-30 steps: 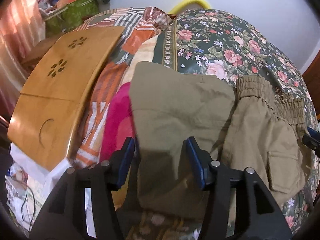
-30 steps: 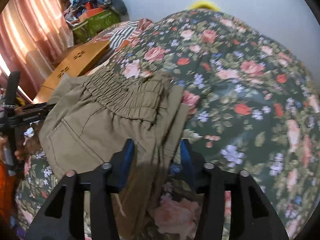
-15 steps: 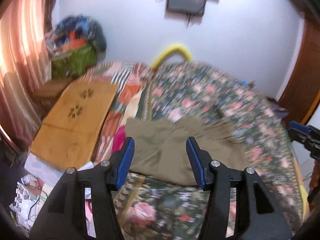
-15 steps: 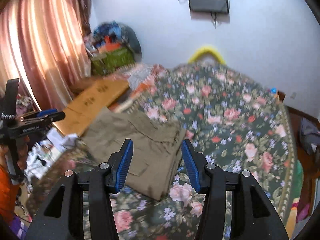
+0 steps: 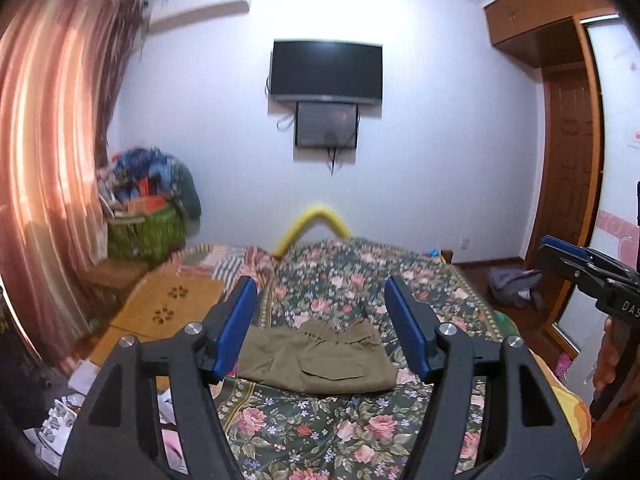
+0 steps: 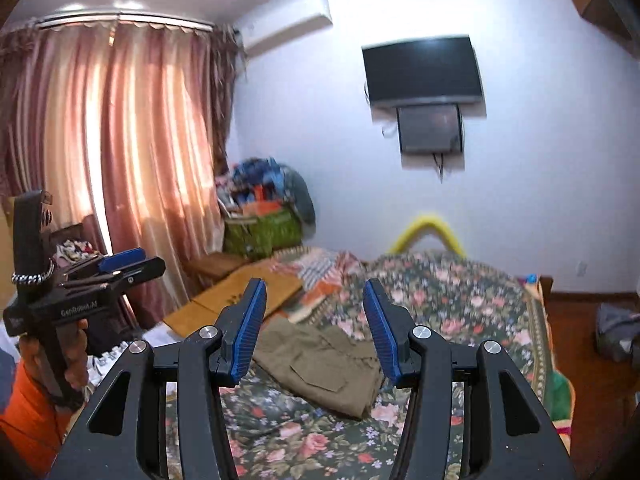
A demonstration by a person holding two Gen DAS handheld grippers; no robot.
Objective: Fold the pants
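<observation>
I see the floral bed (image 5: pixel 352 420) filling the near scene, wooden board (image 5: pixel 168 312) on its left edge. Olive pants (image 5: pixel 316 356) lie folded in a flat rectangle mid-bed, pocket up. My left gripper (image 5: pixel 320 328) and right gripper (image 6: pixel 314 326) hang spread wide, holding nothing, well above the pants.

A bed with a dark floral cover (image 5: pixel 360 288) fills the middle of a white-walled room. A black television (image 5: pixel 326 70) hangs on the far wall with a smaller dark box (image 5: pixel 326 124) under it. Pink curtains (image 6: pixel 132 152) glow with daylight on the left. A wooden board (image 5: pixel 176 304) lies on the bed's left side, and a wooden door (image 5: pixel 568 184) stands at right.
</observation>
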